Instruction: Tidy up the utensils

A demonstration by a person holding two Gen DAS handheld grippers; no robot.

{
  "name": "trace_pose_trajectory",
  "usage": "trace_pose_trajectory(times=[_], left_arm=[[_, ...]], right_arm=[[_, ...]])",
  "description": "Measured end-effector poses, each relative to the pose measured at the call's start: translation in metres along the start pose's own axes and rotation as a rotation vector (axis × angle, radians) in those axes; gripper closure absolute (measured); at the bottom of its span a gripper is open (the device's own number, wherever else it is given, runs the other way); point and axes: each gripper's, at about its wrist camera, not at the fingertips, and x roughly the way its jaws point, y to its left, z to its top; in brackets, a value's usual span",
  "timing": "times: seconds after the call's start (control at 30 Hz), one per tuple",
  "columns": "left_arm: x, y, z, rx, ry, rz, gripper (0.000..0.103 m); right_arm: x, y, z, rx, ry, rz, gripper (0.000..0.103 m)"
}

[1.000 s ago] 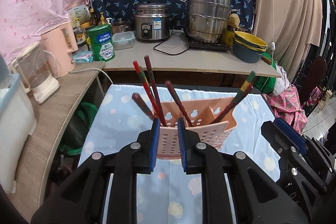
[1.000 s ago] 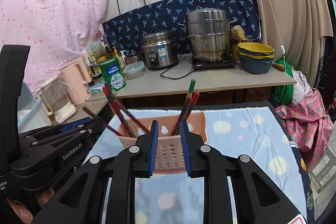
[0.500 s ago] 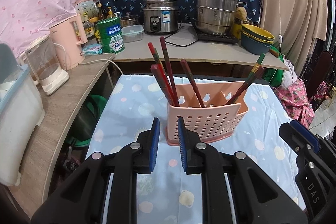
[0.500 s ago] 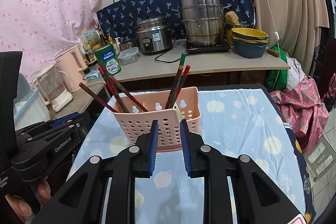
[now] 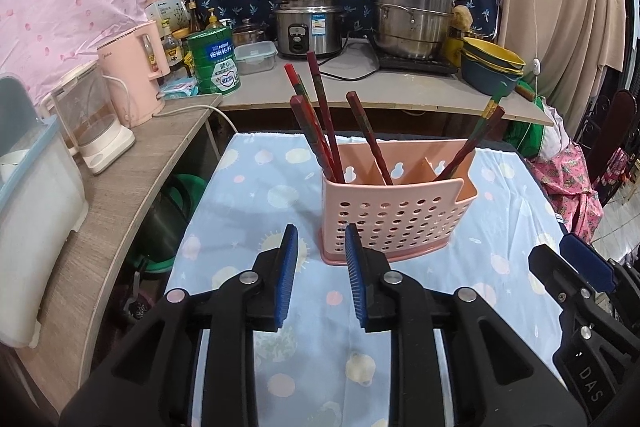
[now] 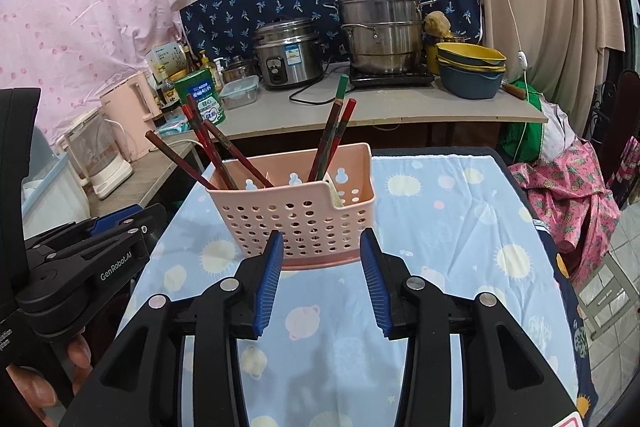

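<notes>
— Chopsticks (image 5: 320,119) all stand in the pink caddy (image 6: 304,215) on the counter (image 6: 440,227)?
— Looks finished. Left gripper (image 5: 320,259) and right gripper (image 6: 322,263): fingers parted, empty.

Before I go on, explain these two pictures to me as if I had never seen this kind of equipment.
There is no robot here. A person holds a clamp-like tool in each hand, and each tool has a wide-angle camera looking forward along its two blue-padded fingers. One picture is from the left gripper, the other from the right gripper; each tool also shows at the edge of the other's picture. Both stand open and hold nothing. In front of them, on a table with a light blue patterned cloth, stands a pink perforated utensil holder with dividers. Dark red chopsticks lean in its compartments, several at one end and a pair at the other. The shelves behind hold pots, a rice cooker and kettles.
</notes>
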Motion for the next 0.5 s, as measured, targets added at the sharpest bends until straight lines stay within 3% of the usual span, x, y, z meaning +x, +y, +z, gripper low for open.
trace_pose_trajectory(times=[0.37,0.5], left_arm=[[-0.002,-0.003,-0.014,0.007,0.019,0.000,0.079],[-0.004,-0.006,-0.021,0.012,0.026,0.002,0.073]], right_arm=[[-0.003,0.002,-0.012,-0.016,0.017,-0.010,0.062],[-0.005,0.002,-0.018,-0.016,0.022,-0.013,0.060]])
